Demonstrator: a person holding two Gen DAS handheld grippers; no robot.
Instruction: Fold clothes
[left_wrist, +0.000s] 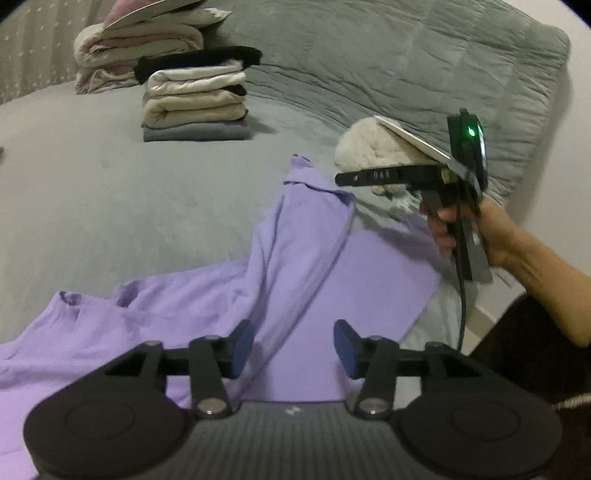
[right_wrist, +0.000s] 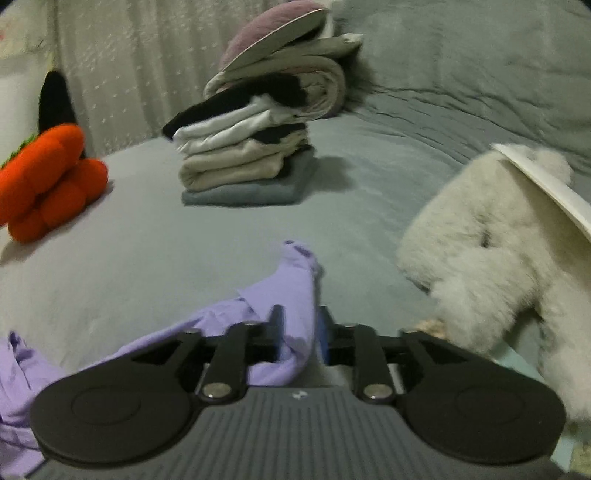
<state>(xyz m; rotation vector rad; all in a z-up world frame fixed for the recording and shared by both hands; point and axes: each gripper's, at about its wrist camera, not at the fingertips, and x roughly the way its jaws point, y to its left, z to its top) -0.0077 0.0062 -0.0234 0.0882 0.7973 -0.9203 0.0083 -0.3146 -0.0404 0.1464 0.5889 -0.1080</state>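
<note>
**A:** Progress first: you have a neat stack of folded clothes (left_wrist: 195, 99) in the upper left of the left wrist view, on the grey bed (left_wrist: 110, 206), with a second folded bundle (left_wrist: 136, 48) behind it. Those look done.

**B:** And the piece in hand?

**A:** The lilac garment (left_wrist: 295, 258) lies across the lower middle of that view, half arranged. One flat panel sits to the right, a long sleeve or leg runs up toward the centre, and the left part is rumpled. You are early in this fold, I'd judge.

**B:** My fingers?

**A:** Your left gripper (left_wrist: 293, 349) is released, its fingers spread above the cloth with nothing pinched. Your right gripper (right_wrist: 299, 332) has a strip of lilac fabric between narrow-set fingers; whether the pads press on it, I cannot tell.

**B:** Anything nearby?

**A:** A white plush toy (right_wrist: 491, 240) at the right of the right wrist view, and an orange plush (right_wrist: 48, 177) at the left, both clear of the garment.
</note>
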